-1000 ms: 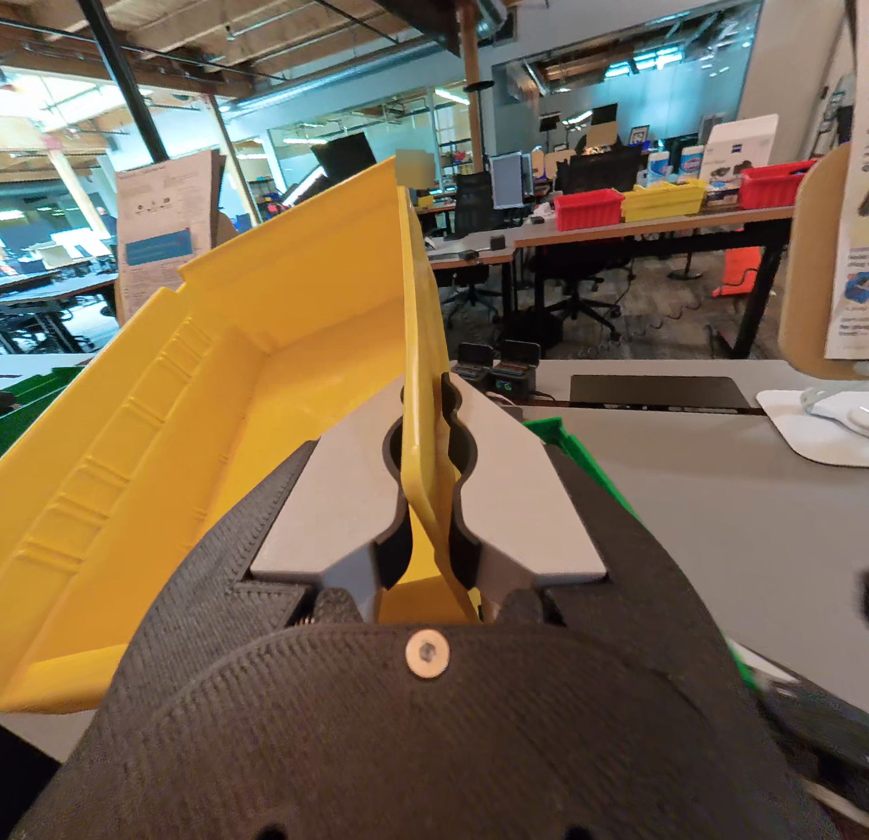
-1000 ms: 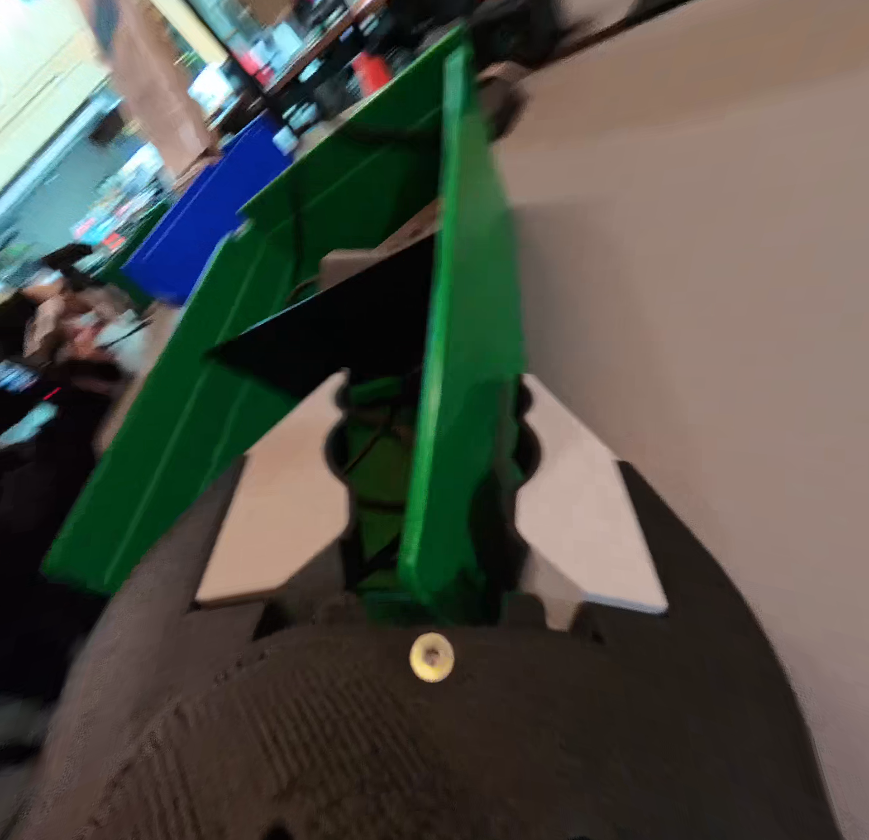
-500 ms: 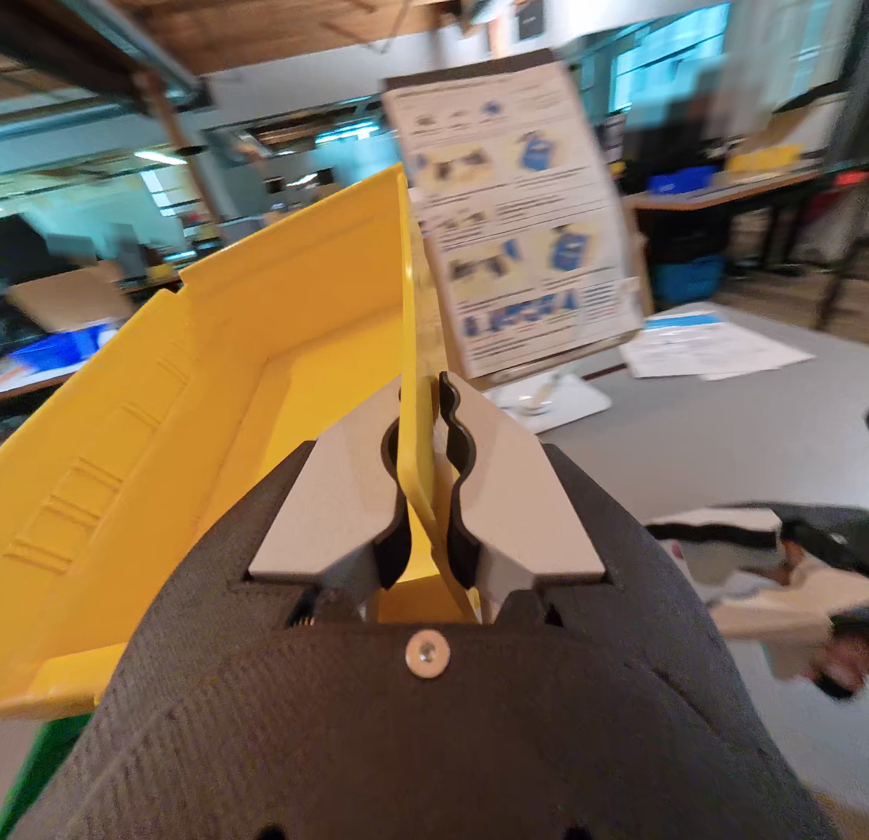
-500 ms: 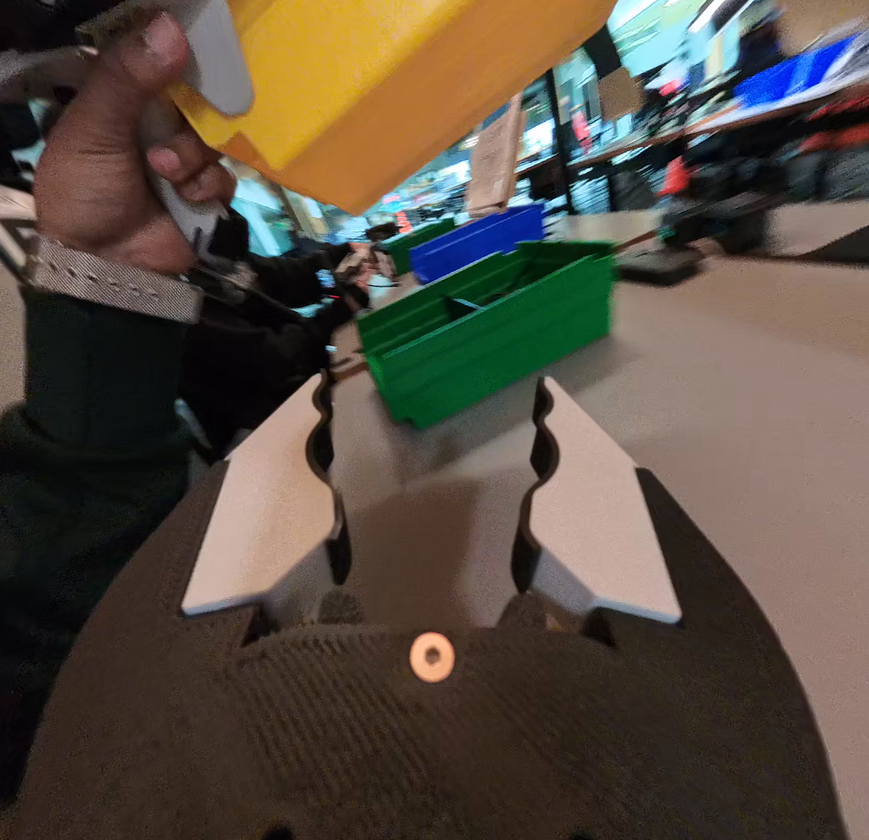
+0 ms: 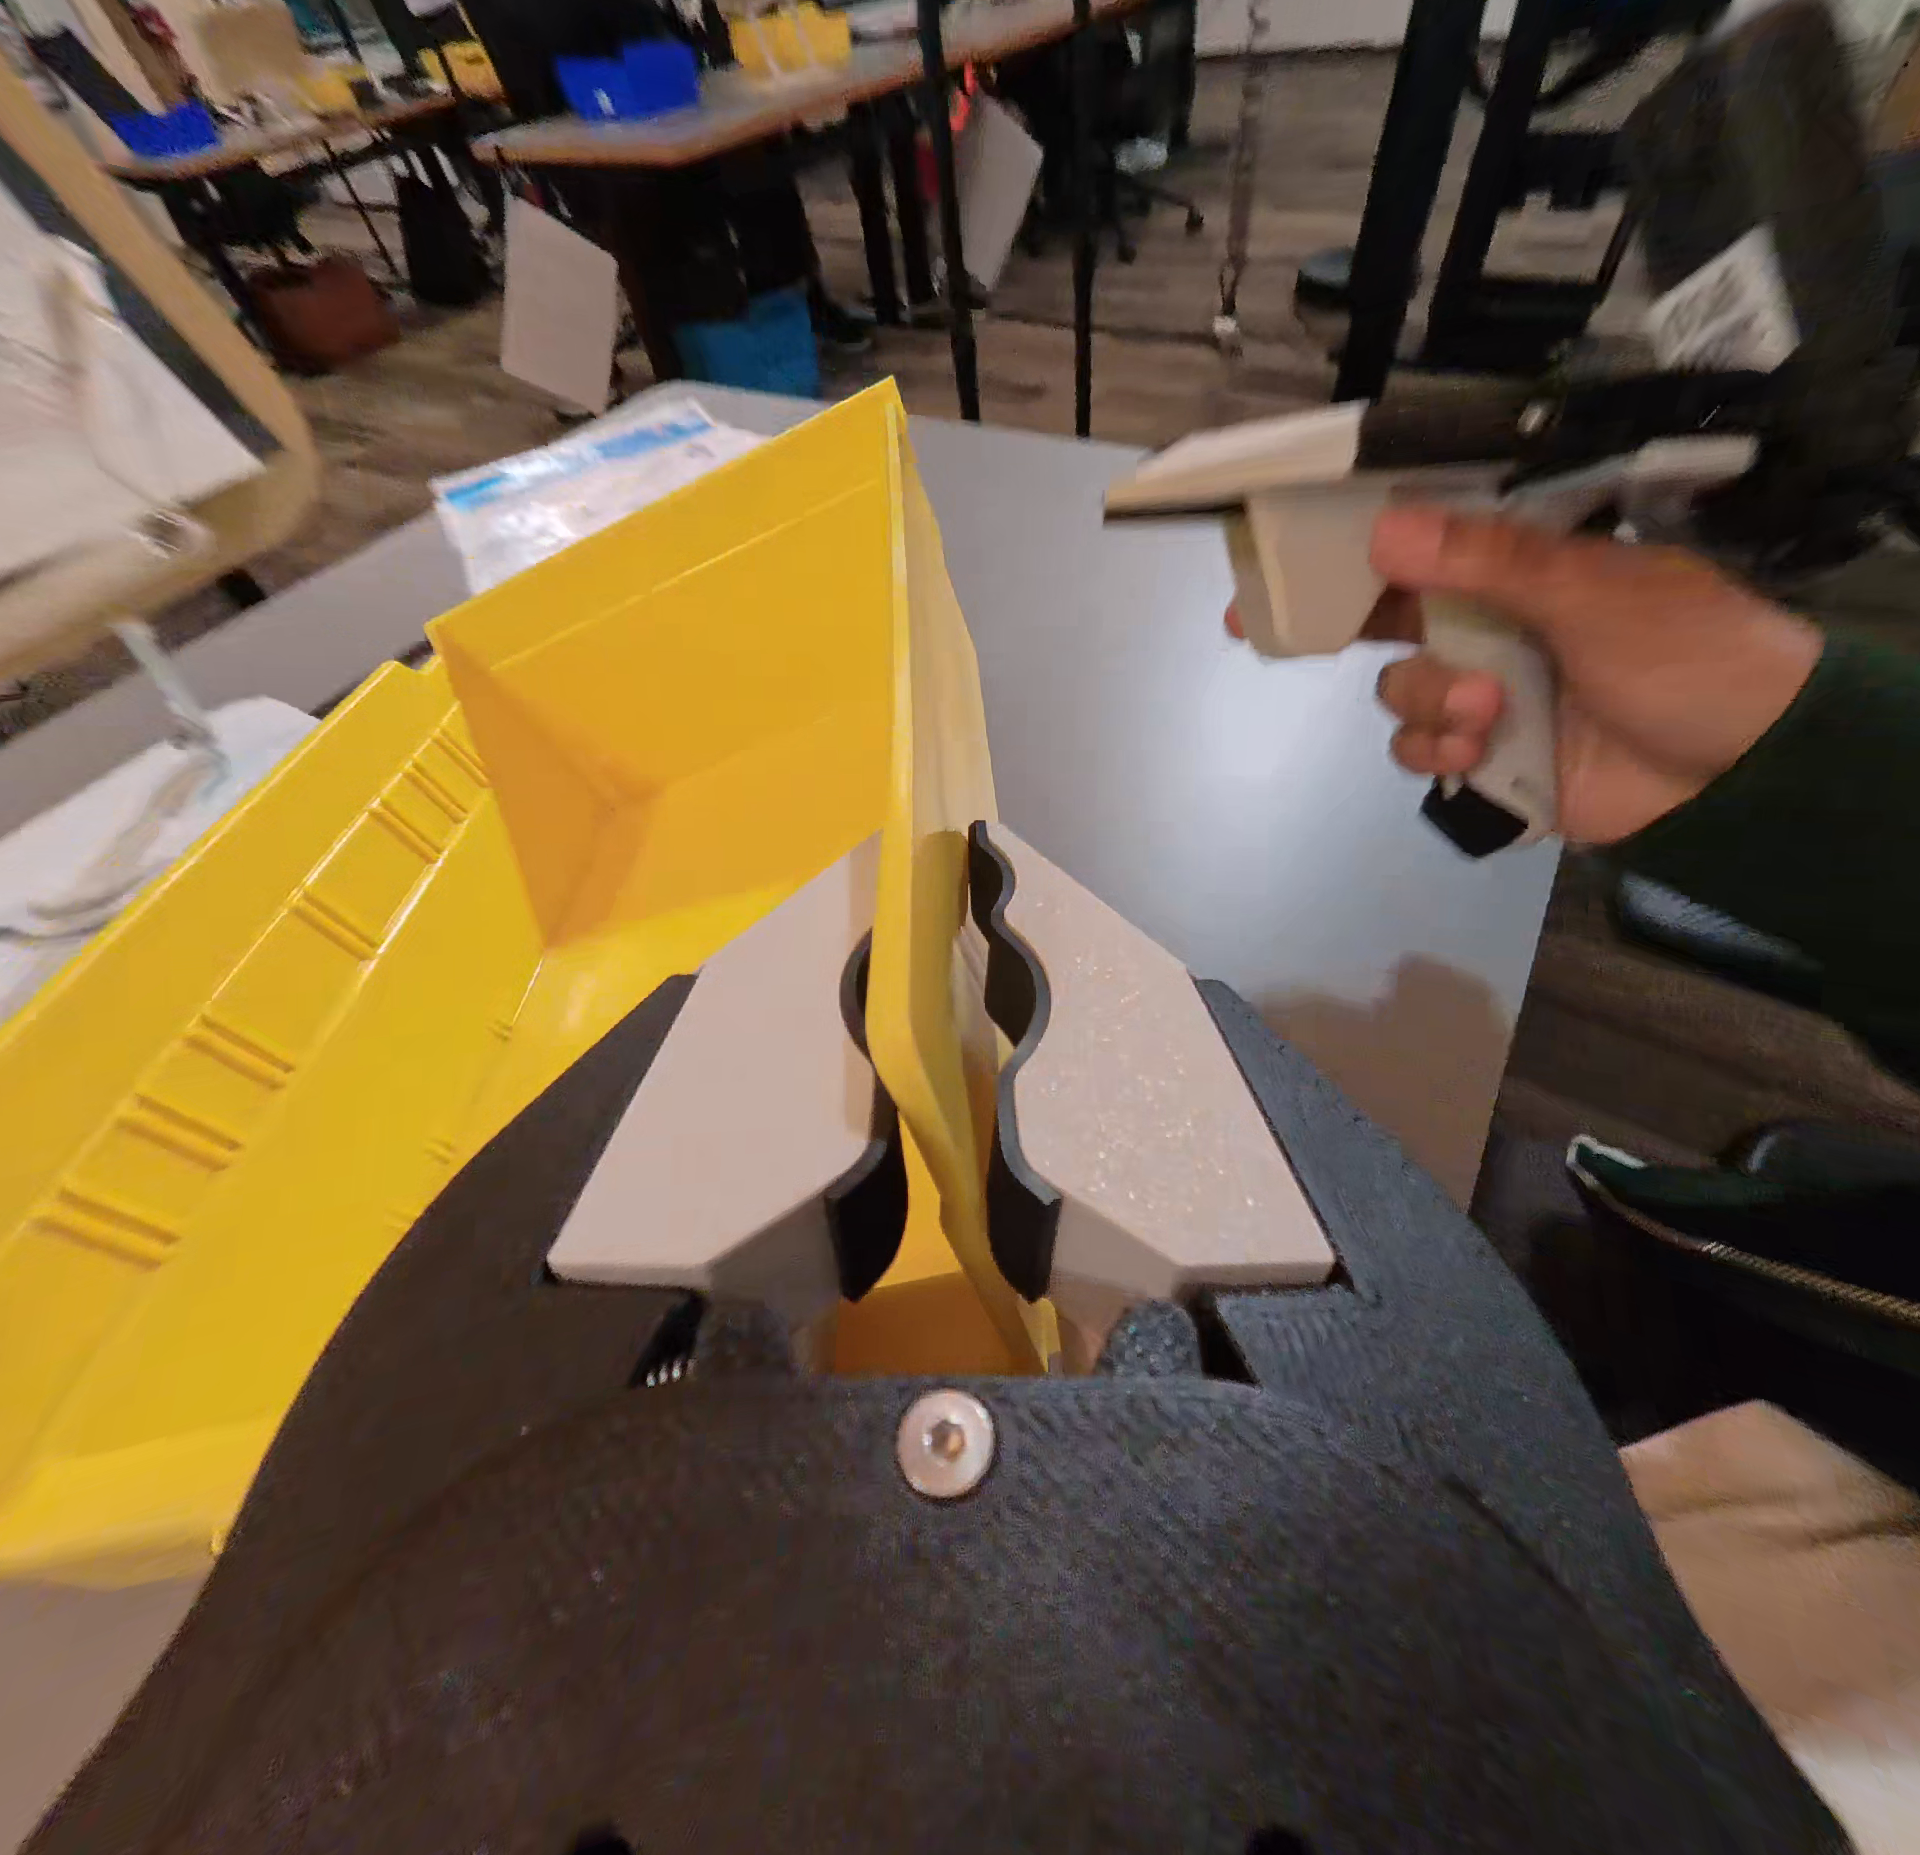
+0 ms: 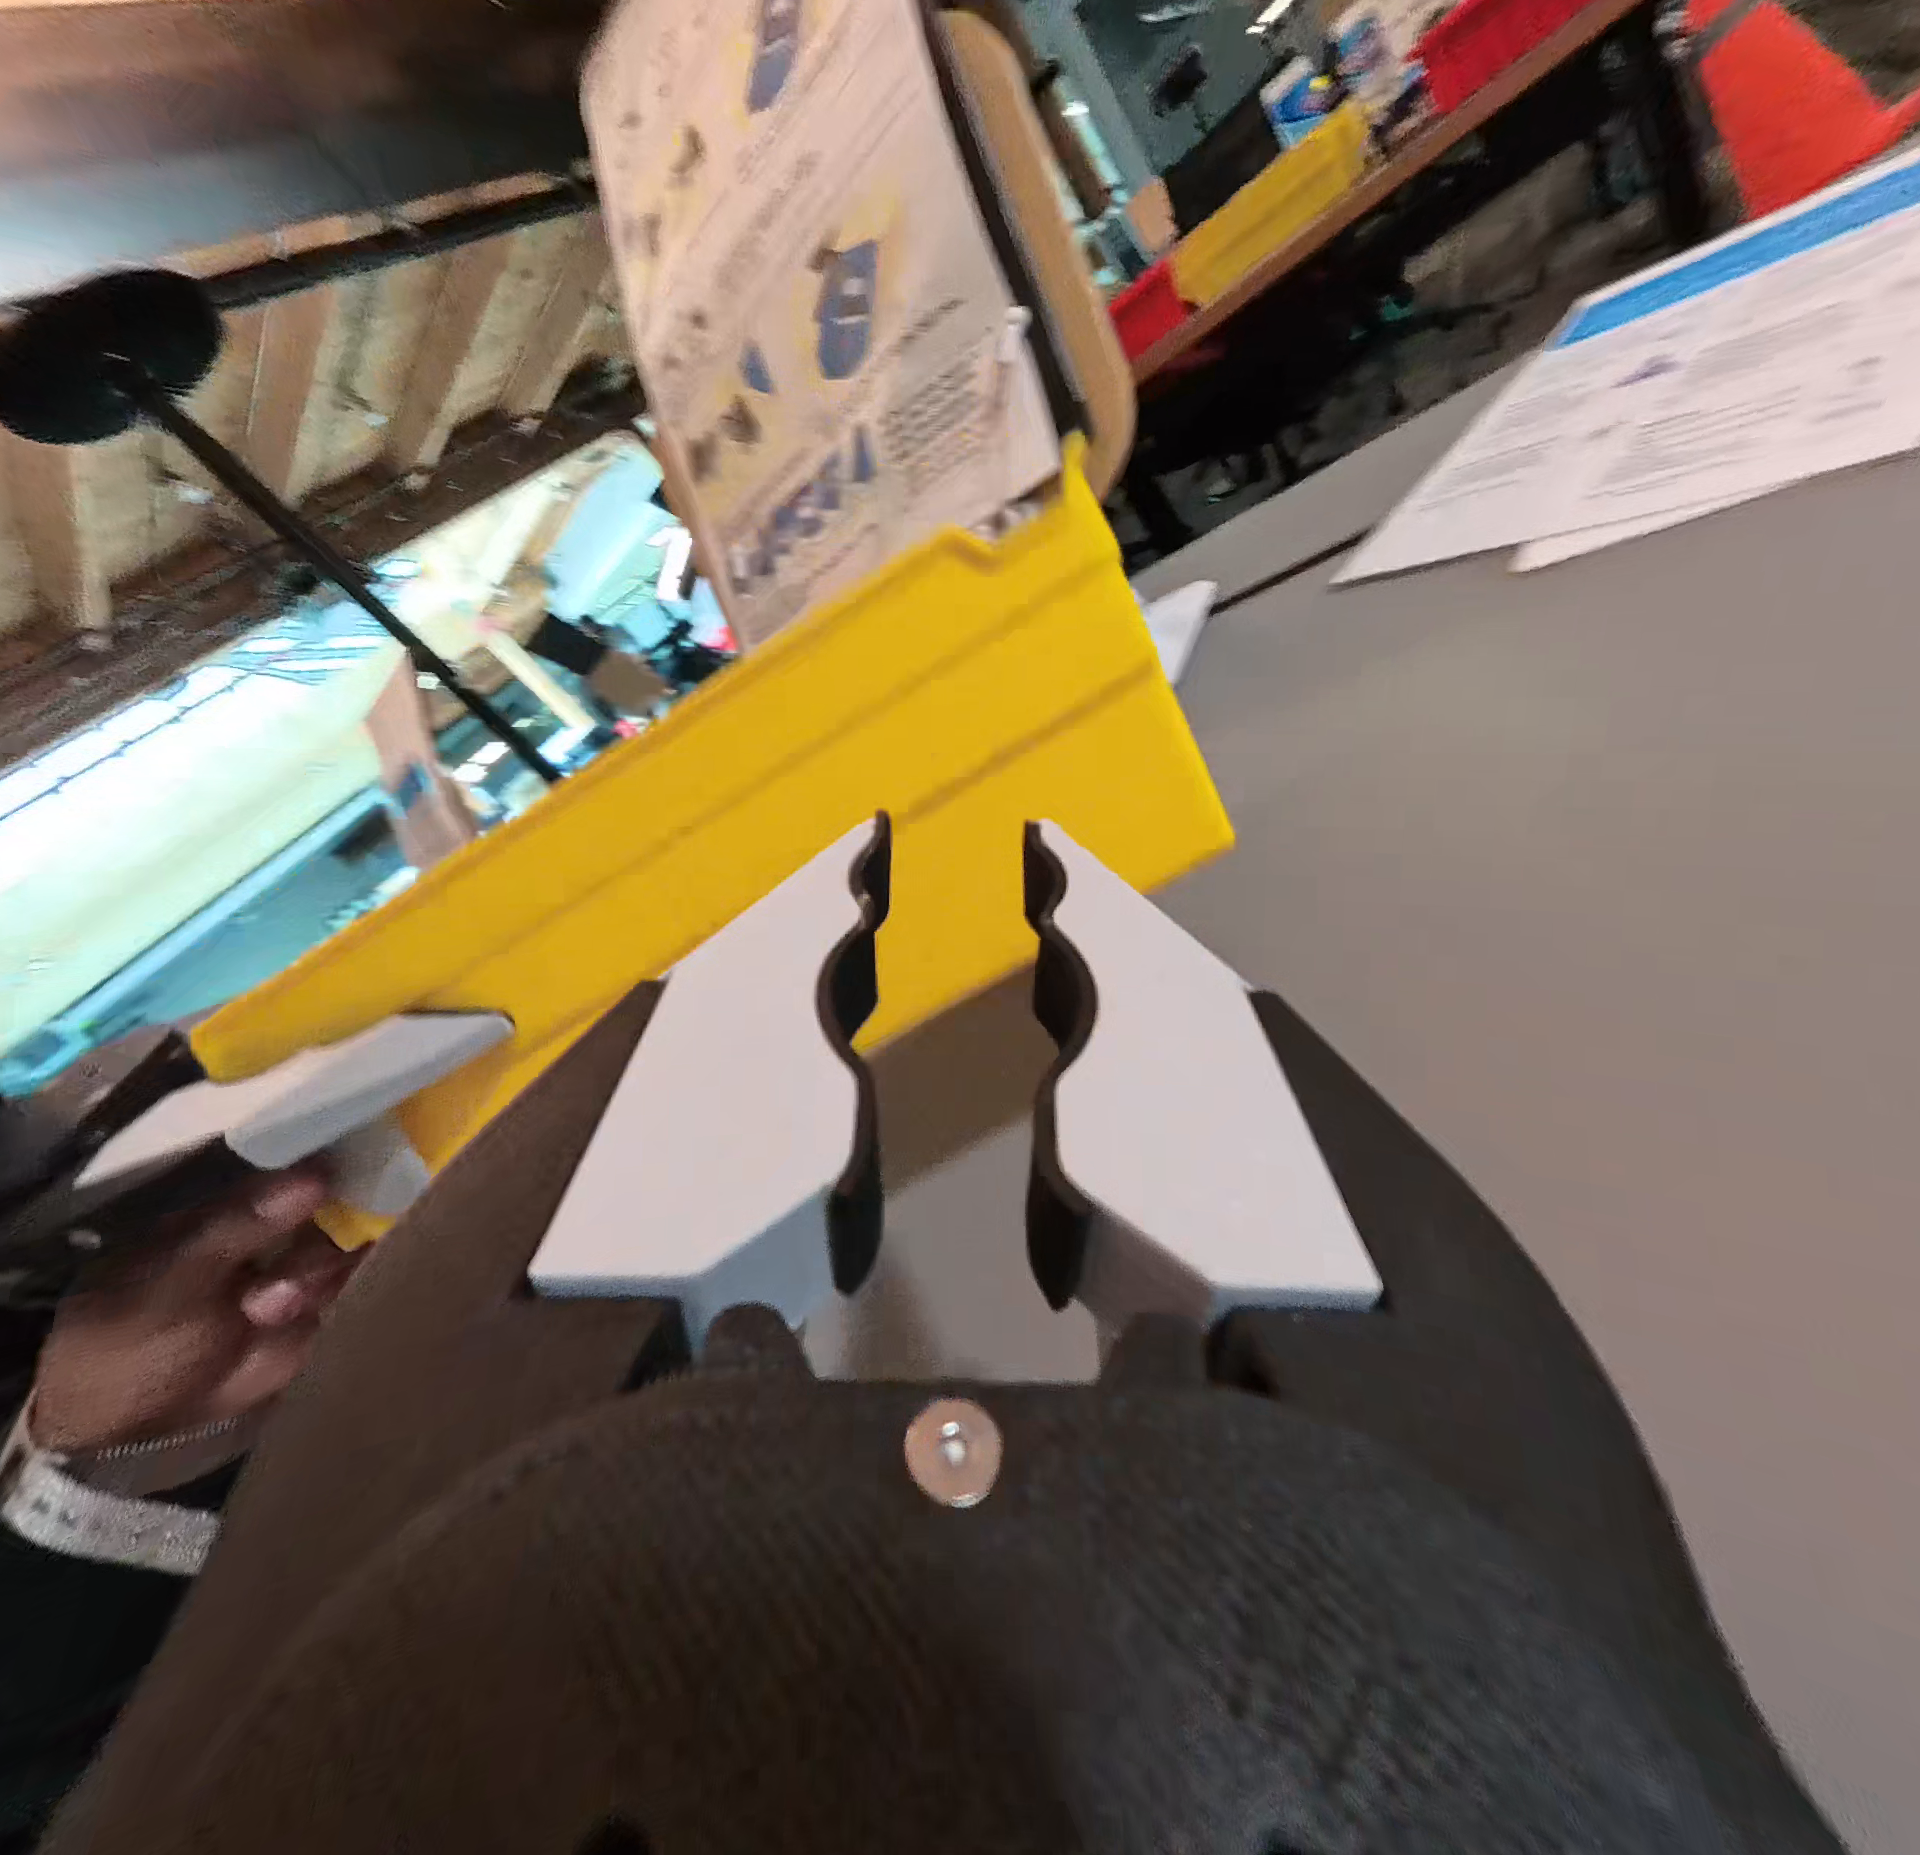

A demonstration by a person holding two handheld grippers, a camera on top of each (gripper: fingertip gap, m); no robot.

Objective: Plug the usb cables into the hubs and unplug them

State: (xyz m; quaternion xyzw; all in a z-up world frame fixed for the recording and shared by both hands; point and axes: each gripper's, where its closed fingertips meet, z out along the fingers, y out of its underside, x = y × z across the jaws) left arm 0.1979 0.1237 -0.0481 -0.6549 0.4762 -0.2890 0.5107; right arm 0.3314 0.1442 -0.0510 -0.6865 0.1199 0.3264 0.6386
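No usb cable or hub shows in either view. My left gripper (image 5: 930, 849) is shut on the thin side wall of an empty yellow bin (image 5: 675, 662) and holds it tilted above the grey table (image 5: 1195, 766). My right gripper (image 6: 954, 839) is partly open and empty, pointing at the outer side of the yellow bin (image 6: 831, 766) from a short way off. In the left wrist view the right gripper (image 5: 1127, 491) shows at the upper right, held by a hand (image 5: 1621, 693). In the right wrist view the left gripper (image 6: 457, 1042) grips the bin's near end.
A printed sign board on a stand (image 6: 821, 278) rises just behind the bin. Papers (image 6: 1714, 382) lie at the table's far side. The table edge (image 5: 1517, 1026) runs close on the right. Other desks, coloured bins and an orange cone (image 6: 1777, 80) are beyond.
My right gripper let go of the green bin's wall, swung round to face the yellow bin, and its jaws have narrowed. My left gripper swung right and tilted down with the yellow bin.
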